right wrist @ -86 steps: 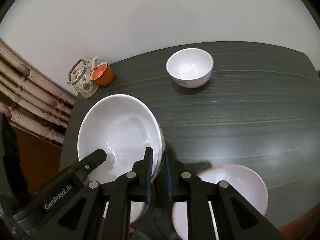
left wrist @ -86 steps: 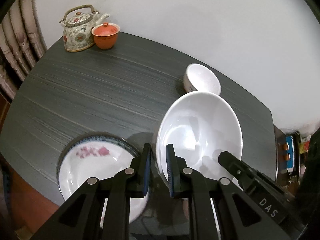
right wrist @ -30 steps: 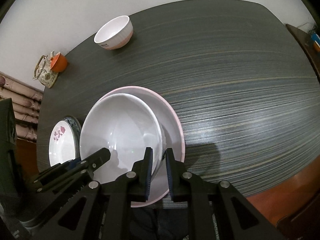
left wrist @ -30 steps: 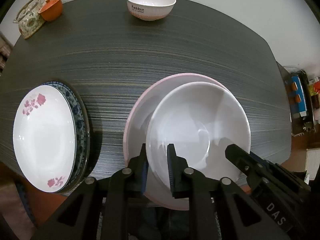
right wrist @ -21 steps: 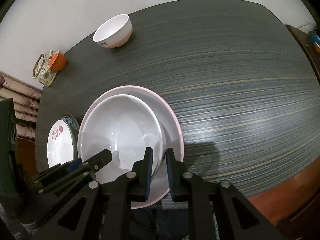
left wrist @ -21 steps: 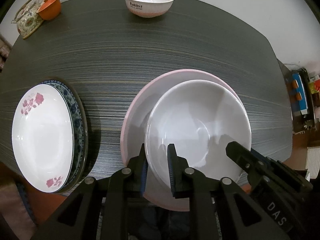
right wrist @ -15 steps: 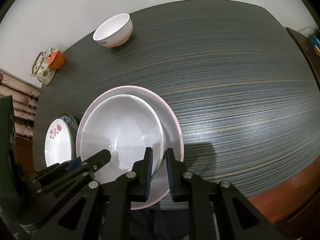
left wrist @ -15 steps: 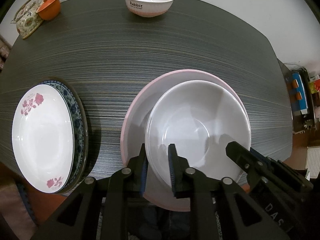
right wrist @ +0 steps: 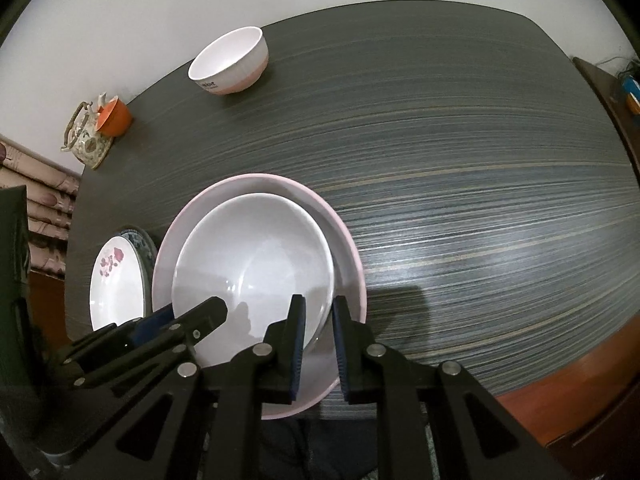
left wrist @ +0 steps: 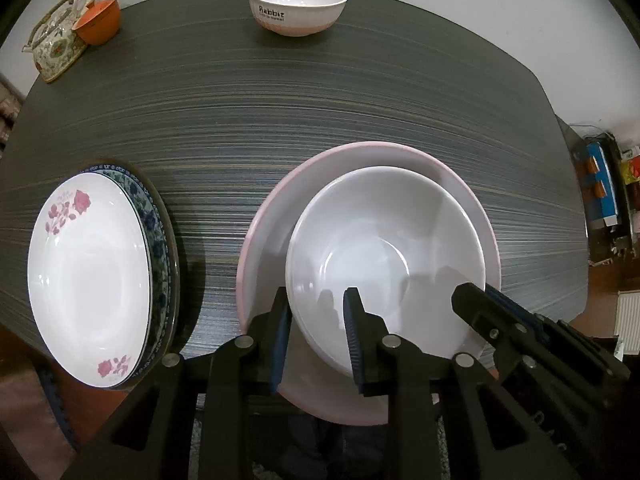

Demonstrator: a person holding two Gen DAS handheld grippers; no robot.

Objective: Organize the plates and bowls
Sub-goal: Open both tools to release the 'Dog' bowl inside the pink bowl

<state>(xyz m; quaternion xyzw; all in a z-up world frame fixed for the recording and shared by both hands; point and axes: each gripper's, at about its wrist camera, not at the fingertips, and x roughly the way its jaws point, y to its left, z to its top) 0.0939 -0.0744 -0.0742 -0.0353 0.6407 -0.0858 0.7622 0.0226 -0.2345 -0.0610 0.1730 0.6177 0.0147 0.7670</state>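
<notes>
A white bowl sits inside a wider pink-rimmed bowl near the table's front edge. My left gripper straddles the white bowl's near-left rim. Its jaws are opening, and a gap shows between the pads and the rim. In the right wrist view my right gripper is shut on the near-right rim of the white bowl, which rests in the pink-rimmed bowl. A small white and pink bowl stands at the table's far edge. A floral plate lies stacked on a blue-patterned plate at the left.
A patterned teapot and an orange cup stand at the far left corner of the dark striped table. A white wall rises behind. Shelves with coloured items stand off the table's right side.
The white bowl came down from mid-air into the pink-rimmed bowl and now rests there. Over the last second both hands stayed put and the left jaws widened off the rim.
</notes>
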